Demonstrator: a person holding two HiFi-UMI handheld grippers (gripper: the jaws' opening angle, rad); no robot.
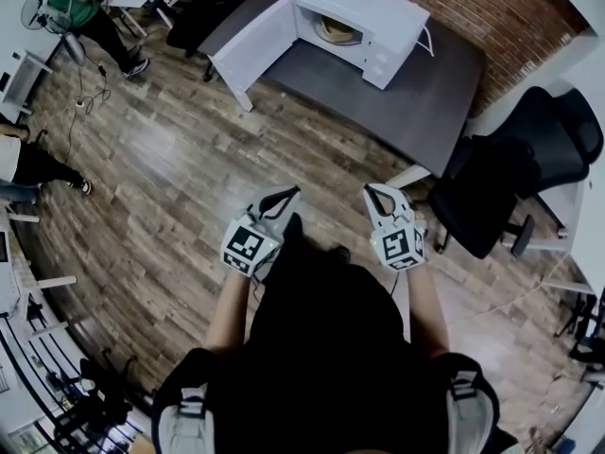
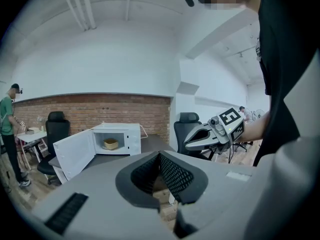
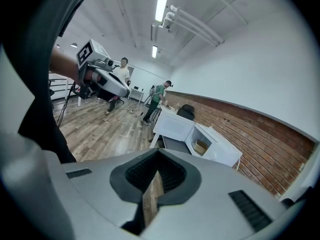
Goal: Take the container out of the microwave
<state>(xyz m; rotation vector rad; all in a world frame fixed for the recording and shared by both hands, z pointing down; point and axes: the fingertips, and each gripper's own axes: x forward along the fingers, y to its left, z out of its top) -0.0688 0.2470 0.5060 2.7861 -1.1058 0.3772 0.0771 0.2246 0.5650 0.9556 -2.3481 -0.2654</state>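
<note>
A white microwave (image 1: 378,17) stands on a dark grey table (image 1: 416,102) at the far side of the room, its door (image 1: 250,45) swung open to the left. A tan container (image 1: 338,32) sits inside the cavity, and shows as well in the left gripper view (image 2: 110,144) and in the right gripper view (image 3: 200,147). My left gripper (image 1: 288,192) and right gripper (image 1: 371,189) are held side by side in front of my body, far from the microwave. Both are shut with nothing between the jaws. Each gripper's own view shows its pads meeting, left gripper (image 2: 160,156) and right gripper (image 3: 159,154).
A black office chair (image 1: 510,173) stands at the table's near right corner. Wooden floor (image 1: 189,168) lies between me and the table. A person in green (image 1: 85,3) stands by a white desk at the far left, another person (image 1: 28,164) at the left edge. A brick wall (image 1: 492,8) runs behind the microwave.
</note>
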